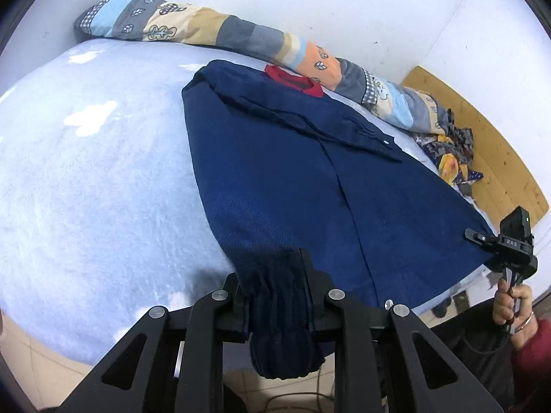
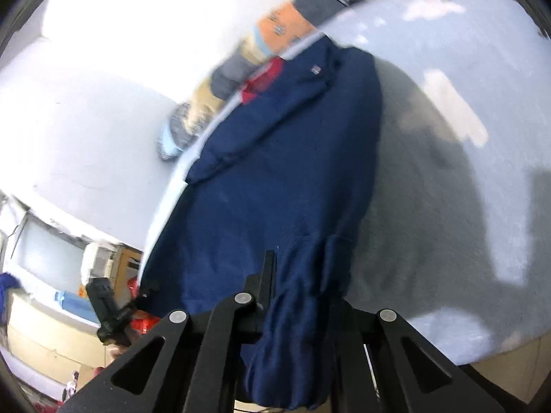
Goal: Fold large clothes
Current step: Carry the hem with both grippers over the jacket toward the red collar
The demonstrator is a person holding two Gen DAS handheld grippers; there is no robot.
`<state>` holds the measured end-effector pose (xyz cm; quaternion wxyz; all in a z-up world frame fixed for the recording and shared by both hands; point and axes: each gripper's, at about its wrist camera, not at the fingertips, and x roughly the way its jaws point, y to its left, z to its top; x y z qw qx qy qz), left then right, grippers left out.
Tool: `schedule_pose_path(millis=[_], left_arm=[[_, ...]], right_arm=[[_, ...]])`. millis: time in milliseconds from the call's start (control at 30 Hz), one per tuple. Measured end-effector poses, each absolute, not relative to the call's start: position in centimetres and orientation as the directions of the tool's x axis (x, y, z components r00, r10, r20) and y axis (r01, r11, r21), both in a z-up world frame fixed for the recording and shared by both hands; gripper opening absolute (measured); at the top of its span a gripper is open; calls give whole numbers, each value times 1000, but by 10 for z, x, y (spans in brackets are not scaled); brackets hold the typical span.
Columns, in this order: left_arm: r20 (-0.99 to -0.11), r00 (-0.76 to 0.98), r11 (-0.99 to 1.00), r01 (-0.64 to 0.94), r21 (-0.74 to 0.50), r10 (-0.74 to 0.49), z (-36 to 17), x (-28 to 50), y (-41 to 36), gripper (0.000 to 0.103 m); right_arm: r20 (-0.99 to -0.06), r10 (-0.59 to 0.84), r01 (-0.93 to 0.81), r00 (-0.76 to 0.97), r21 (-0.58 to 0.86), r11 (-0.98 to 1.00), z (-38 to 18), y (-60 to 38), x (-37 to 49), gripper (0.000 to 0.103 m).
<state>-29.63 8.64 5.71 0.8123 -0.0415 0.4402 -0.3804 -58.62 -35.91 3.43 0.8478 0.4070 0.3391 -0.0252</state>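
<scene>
Pale blue fleece covers the bed [image 1: 86,179], which fills the left part of the left wrist view. Along its far edge, against the white wall [image 1: 310,0], lies a long rolled patchwork quilt [image 1: 220,31] in grey, beige, light blue and orange.

Toward the middle, the navy garment [image 1: 275,179] is spread flat on the bed, its red-lined collar [image 1: 292,81] at the far end near the quilt and one sleeve [image 1: 310,124] folded slantwise across the chest. The left gripper [image 1: 275,275] pinches the near left corner of the hem; the ribbed cloth bunches between its fingers and hangs down below them.

Further right, a crumpled heap of patterned cloth [image 1: 447,151] lies at the bed's edge beside a wooden board [image 1: 489,158]. At the far right, the right gripper [image 1: 477,237] grips the other hem corner, held by a hand [image 1: 513,306] with a red sleeve [image 1: 533,344].

In the right wrist view, which is blurred, the right gripper [image 2: 292,275] is clamped on a gathered fold of the navy garment [image 2: 275,158], with the cloth draping over and hiding one finger. The left gripper [image 2: 144,292] shows at the lower left, at the garment's edge.
</scene>
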Motion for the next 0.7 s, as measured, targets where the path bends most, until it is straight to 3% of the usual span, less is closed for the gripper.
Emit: schedule_pose_path(millis=[200, 467, 700], left_arm=[[-644, 321, 681, 583, -443, -694, 74, -307, 109, 19], [-547, 350, 635, 575, -516, -761, 118, -347, 182, 20], [-466, 401, 607, 633, -481, -788, 158, -388, 212, 21]], right_arm=[[-483, 289, 213, 826, 744, 634, 51, -352, -602, 6], [-446, 328, 157, 833, 759, 632, 80, -347, -626, 6], [-406, 330, 100, 852, 746, 659, 132, -342, -658, 6]])
